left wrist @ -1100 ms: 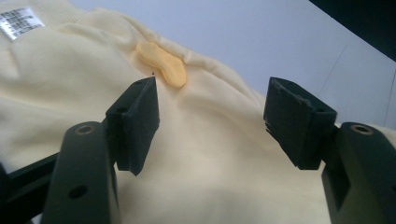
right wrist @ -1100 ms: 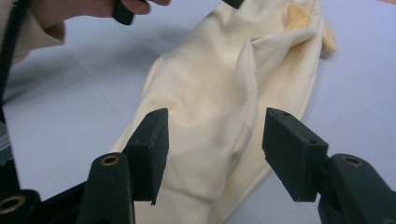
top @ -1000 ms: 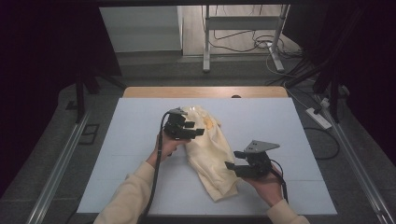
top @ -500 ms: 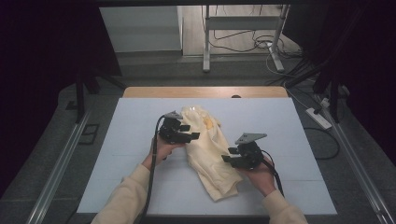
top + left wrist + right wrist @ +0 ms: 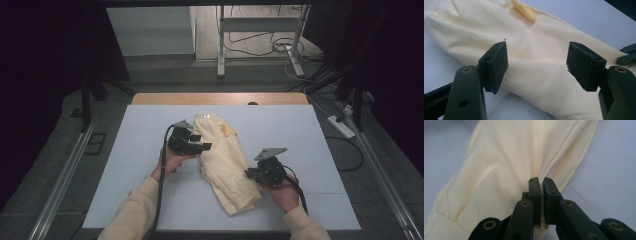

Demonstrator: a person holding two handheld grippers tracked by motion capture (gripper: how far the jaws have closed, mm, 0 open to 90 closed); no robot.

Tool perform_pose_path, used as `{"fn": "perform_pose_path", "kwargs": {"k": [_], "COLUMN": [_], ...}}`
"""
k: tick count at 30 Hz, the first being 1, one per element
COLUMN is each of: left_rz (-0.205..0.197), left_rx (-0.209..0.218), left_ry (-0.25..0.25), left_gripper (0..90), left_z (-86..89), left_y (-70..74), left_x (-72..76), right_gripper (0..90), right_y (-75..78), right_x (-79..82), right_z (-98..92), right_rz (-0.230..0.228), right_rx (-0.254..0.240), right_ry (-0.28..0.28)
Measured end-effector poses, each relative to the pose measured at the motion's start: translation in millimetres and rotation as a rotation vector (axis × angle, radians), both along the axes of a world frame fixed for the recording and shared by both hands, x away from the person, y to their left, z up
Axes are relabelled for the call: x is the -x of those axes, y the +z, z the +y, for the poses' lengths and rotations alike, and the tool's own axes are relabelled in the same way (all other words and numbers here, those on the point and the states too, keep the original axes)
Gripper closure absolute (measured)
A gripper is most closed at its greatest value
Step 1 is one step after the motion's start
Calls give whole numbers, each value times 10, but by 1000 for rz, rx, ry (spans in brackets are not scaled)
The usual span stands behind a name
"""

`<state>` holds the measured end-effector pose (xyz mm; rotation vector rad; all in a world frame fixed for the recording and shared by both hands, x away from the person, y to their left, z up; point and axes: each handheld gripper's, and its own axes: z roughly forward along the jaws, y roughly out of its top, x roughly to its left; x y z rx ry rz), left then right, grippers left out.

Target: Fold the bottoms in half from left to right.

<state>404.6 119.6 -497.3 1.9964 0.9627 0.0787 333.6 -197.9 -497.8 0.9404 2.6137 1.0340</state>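
Nearest, at the six o'clock edge of the high view, two forearms in pale yellow sleeves (image 5: 131, 216) come up onto the white table (image 5: 310, 135); the right hand (image 5: 281, 192), toward five o'clock, holds the right gripper (image 5: 251, 173), whose jaws are pressed together on a fold along the cream garment's (image 5: 227, 160) right edge; in the right gripper view the right gripper (image 5: 541, 182) has the two black pads nearly meeting with a ridge of the cream garment (image 5: 506, 162) pinched between them, creases running away from the pinch toward twelve o'clock; the grey three-cornered plate (image 5: 270, 152) sits on top of that gripper; further in, at about nine o'clock from the cloth, the left hand (image 5: 173, 161) holds the left gripper (image 5: 206, 146) at the garment's left edge; in the left gripper view the left gripper (image 5: 536, 63) has its jaws spread wide, the cream garment (image 5: 534, 50) lying across the gap between them, and I cannot tell whether they touch it; the garment lies crumpled near the table's middle, stretching from five o'clock up toward twelve; a small deeper-yellow patch (image 5: 228, 130) shows near its far end; beyond the table, a wooden strip (image 5: 220, 98), then grey floor with cables (image 5: 260, 47) and metal frame legs (image 5: 220, 40)
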Motion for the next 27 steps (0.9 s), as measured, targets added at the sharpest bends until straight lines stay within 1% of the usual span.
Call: {"fn": "perform_pose_path", "kwargs": {"k": [2,6,7,10,11,12,13,14,17,20,22,23,27], "left_rz": [-1,1,1,3,1,1,0,1,-1,0,0,1,2], "left_rx": [-1,-2,-4,-5,-7,-9,-9,-9,-16,-16,-18,-18,-22], "left_ry": [-1,-3,-5,-6,-8,-9,-9,-9,-9,-7,-8,-7,-5], "left_gripper": [328,326,325,322,322,322,321,321,319,317,316,316,314], "left_z": [-1,-1,-1,-4,-6,-7,-10,-11,-7,-3,0,1,6], "left_y": [-2,-8,-10,-16,-15,-14,-14,-13,-14,-19,-24,-26,-35], "left_x": [2,0,-1,-3,-3,-2,-1,0,1,3,3,3,0], "right_gripper": [859,848,822,639,582,542,521,510,480,460,444,435,413], "right_y": [-42,-93,-97,-68,-37,-1,30,83,188,239,241,236,213], "right_x": [16,24,24,31,40,53,66,88,163,243,295,324,411], "right_z": [-3,27,32,23,6,-7,-14,-25,-16,50,124,178,339], "right_rz": [10,0,-3,-30,-45,-60,-69,-86,-107,-96,-77,-68,-45], "right_rx": [10,34,36,43,20,8,0,-23,-58,-89,-91,-83,-62], "right_ry": [-1,7,5,-13,-14,-19,-24,-17,12,72,112,137,188]}}
